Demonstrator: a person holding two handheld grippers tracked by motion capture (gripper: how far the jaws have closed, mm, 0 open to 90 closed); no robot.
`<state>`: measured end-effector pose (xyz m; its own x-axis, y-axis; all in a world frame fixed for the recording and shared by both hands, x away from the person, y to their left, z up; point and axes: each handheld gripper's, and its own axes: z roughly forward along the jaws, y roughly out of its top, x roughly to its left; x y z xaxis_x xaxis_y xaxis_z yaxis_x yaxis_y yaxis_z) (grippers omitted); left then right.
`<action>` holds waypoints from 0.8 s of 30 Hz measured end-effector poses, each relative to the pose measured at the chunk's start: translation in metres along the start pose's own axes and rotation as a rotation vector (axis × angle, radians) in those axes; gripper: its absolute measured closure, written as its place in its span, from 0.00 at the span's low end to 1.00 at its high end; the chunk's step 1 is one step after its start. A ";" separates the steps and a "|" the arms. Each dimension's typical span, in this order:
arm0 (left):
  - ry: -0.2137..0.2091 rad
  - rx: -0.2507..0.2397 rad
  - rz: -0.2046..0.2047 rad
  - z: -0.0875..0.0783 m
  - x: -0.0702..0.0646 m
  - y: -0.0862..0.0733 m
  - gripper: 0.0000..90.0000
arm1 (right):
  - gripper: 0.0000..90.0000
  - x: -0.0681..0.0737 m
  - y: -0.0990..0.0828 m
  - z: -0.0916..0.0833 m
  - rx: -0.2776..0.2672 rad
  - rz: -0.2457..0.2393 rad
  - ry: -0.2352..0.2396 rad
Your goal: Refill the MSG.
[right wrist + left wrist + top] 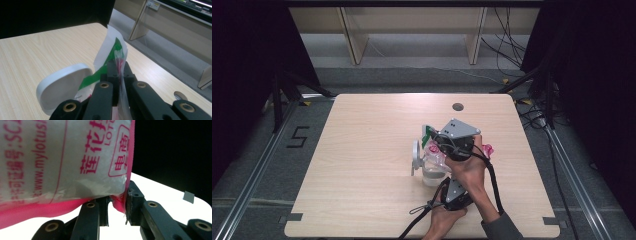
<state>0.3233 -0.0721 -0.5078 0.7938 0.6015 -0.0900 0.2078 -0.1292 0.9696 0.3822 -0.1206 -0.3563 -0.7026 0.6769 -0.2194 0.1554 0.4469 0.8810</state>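
The high view looks forward and down from above the near side of the table (362, 150). Each gripper view looks along its own jaws, very close to the plastic bag (62, 157). All three views share the bag and the tabletop.

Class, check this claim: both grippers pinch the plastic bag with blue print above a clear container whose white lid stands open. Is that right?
Not quite. The print on the plastic bag is pink, as the left gripper view shows. The rest holds: the left gripper and right gripper pinch it above the clear container, whose white lid stands open.
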 end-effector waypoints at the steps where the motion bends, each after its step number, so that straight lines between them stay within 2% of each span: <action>1: 0.009 -0.005 -0.002 0.001 -0.001 -0.001 0.83 | 1.00 -0.001 0.000 0.000 0.008 -0.001 0.006; 2: 0.010 -0.003 -0.003 0.001 -0.001 0.000 0.83 | 1.00 0.001 -0.001 0.000 0.011 0.028 0.018; 3: 0.005 -0.010 -0.002 0.002 0.000 0.000 0.83 | 1.00 0.000 0.000 -0.001 0.004 0.011 0.018; 4: 0.006 -0.009 -0.003 0.001 0.000 0.001 0.83 | 1.00 -0.001 0.001 -0.002 -0.008 -0.004 -0.002; 7: 0.005 -0.007 0.002 0.003 -0.001 0.001 0.83 | 1.00 0.000 0.001 -0.001 0.001 -0.014 0.006; 13: 0.007 -0.007 -0.001 0.004 -0.001 0.001 0.83 | 1.00 0.000 0.000 -0.001 0.001 0.016 0.006; 14: 0.004 -0.009 0.002 0.004 0.000 0.001 0.83 | 1.00 0.000 0.000 0.001 0.005 -0.002 0.009; 16: 0.004 -0.008 0.001 0.004 0.000 0.001 0.83 | 1.00 0.000 0.000 0.001 0.002 -0.007 0.008; 17: 0.004 -0.009 -0.001 0.003 0.000 0.001 0.83 | 1.00 -0.003 0.001 0.000 -0.008 -0.039 -0.003; 18: 0.004 -0.010 -0.001 0.003 0.000 0.001 0.83 | 1.00 0.000 0.001 -0.001 0.004 0.014 0.010; 21: 0.002 -0.010 0.001 0.004 0.000 0.001 0.83 | 1.00 0.000 0.000 0.000 0.001 -0.014 0.004; 23: 0.002 -0.009 -0.001 0.003 0.000 0.001 0.83 | 1.00 0.001 0.000 -0.001 0.013 0.036 0.015; 24: 0.022 -0.017 0.010 0.005 0.000 0.000 0.83 | 1.00 0.000 0.001 -0.001 0.000 0.016 0.013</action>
<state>0.3258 -0.0759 -0.5086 0.7832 0.6172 -0.0752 0.1898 -0.1222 0.9742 0.3813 -0.1211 -0.3552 -0.7093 0.6761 -0.1995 0.1667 0.4359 0.8844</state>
